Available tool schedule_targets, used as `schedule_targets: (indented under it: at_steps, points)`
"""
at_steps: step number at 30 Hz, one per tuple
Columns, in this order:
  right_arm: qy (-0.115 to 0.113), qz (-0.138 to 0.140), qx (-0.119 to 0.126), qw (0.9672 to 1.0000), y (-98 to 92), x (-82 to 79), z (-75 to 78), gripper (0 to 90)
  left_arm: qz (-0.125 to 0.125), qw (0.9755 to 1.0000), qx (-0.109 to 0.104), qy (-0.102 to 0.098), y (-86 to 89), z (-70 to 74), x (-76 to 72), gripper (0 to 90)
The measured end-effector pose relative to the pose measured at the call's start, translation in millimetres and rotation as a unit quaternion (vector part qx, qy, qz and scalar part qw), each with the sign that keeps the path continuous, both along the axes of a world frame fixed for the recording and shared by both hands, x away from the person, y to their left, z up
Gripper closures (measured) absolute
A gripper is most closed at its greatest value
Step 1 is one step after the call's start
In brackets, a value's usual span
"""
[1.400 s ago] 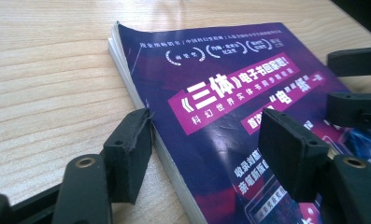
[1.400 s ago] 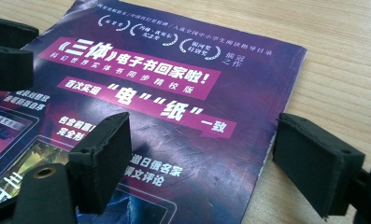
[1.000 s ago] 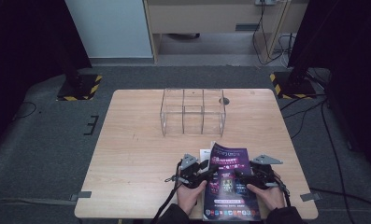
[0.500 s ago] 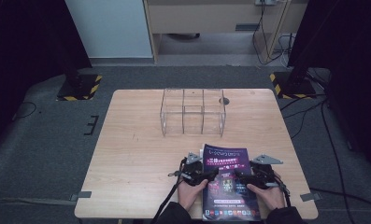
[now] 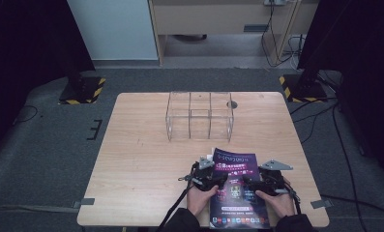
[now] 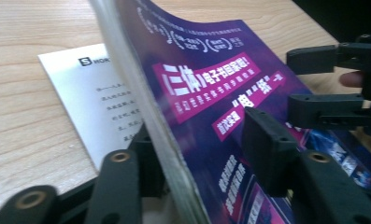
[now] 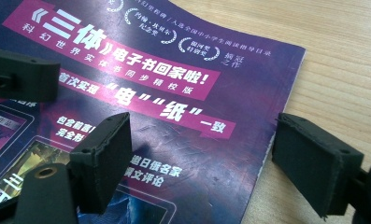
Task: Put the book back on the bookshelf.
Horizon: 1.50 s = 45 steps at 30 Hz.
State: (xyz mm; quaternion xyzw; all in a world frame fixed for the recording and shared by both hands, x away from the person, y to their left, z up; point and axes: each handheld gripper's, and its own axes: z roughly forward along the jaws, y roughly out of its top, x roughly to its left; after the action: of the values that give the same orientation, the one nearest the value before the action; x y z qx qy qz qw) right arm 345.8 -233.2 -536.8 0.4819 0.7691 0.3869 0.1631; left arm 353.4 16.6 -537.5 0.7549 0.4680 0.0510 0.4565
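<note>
Magazine (image 5: 237,186), purple cover, near table (image 5: 141,164) front edge, lifted off white sheet (image 6: 87,93). Left tongs (image 6: 197,154) just closing w/ spine edge between, not yet pinched; right tongs (image 7: 199,158) released, straddling opposite edge. Advice: clamp spine squarely, lift level.

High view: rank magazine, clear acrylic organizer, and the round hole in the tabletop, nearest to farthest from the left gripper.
1. Purple magazine: at the left gripper itself, its left edge between the jaws, near table edge.
2. Clear acrylic organizer: mid-table, beyond the gripper.
3. Round hole: far side of the tabletop, just past the organizer's right end.
</note>
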Motion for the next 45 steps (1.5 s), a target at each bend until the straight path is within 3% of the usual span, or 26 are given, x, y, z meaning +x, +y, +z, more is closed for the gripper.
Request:
schedule_targets:
  at_steps: [8,11,14,21,32,45]
  points:
    - [0.003,0.0,0.013,0.9999,-3.8,0.5,0.3,21.9,-0.001,0.9998,-0.011,-0.017,1.1,8.2,-3.5,75.9]
    - [-0.004,-0.001,0.016,0.9999,-6.0,0.2,1.7,21.7,-0.002,0.9996,-0.025,-0.015,2.4,10.9,-4.1,80.2]
    - [-0.024,-0.015,0.036,0.9989,-12.0,-0.5,7.7,20.3,-0.007,0.9989,-0.035,-0.03,2.4,17.2,-6.2,82.2]
    - [-0.026,-0.038,0.066,0.9968,-25.9,-0.3,12.9,18.1,-0.016,0.9982,-0.042,-0.04,0.2,30.7,-11.6,82.9]
    - [-0.036,-0.012,0.079,0.9961,-25.3,-1.1,22.0,14.8,-0.028,0.9952,-0.061,-0.071,8.6,48.7,-17.1,83.1]
    - [-0.046,0.021,0.105,0.9931,-18.1,-1.5,35.0,14.0,-0.028,0.9882,-0.094,-0.117,26.6,76.4,-26.3,83.1]
